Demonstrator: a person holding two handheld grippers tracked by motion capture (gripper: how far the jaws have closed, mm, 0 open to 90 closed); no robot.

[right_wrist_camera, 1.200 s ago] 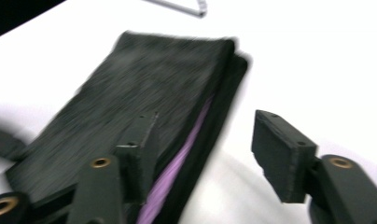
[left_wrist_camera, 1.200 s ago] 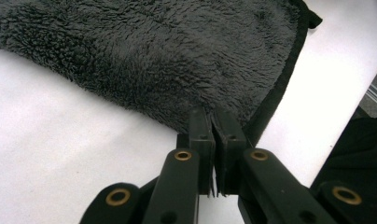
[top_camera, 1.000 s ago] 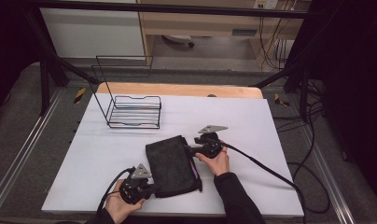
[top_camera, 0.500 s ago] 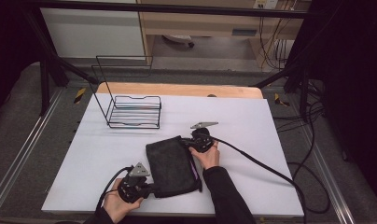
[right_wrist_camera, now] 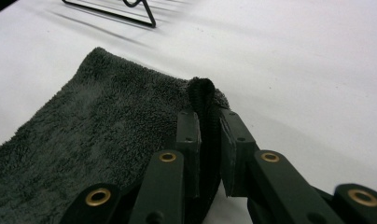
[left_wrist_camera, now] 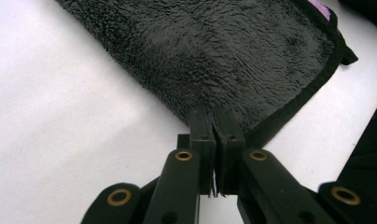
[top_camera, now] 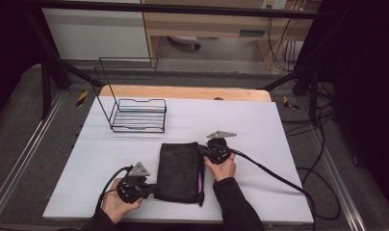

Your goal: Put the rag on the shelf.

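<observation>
A dark folded towel (top_camera: 180, 171) lies flat on the white table (top_camera: 289, 144), in front of a black wire rack (top_camera: 135, 113) that stands toward the far left. The left gripper (top_camera: 151, 188) sits at the towel's near left corner, held in a hand (top_camera: 116, 204); in the left gripper view its jaws are pressed together on the towel's bound edge (left_wrist_camera: 280, 119). The right gripper (top_camera: 202, 150) is at the towel's far right corner, with the right hand (top_camera: 222, 167) just behind it. In the right gripper view its jaws are nearly closed, pinching a raised fold of the towel's edge (right_wrist_camera: 203, 105) between them. A strip of purple (top_camera: 200, 179) shows along the towel's right side.
</observation>
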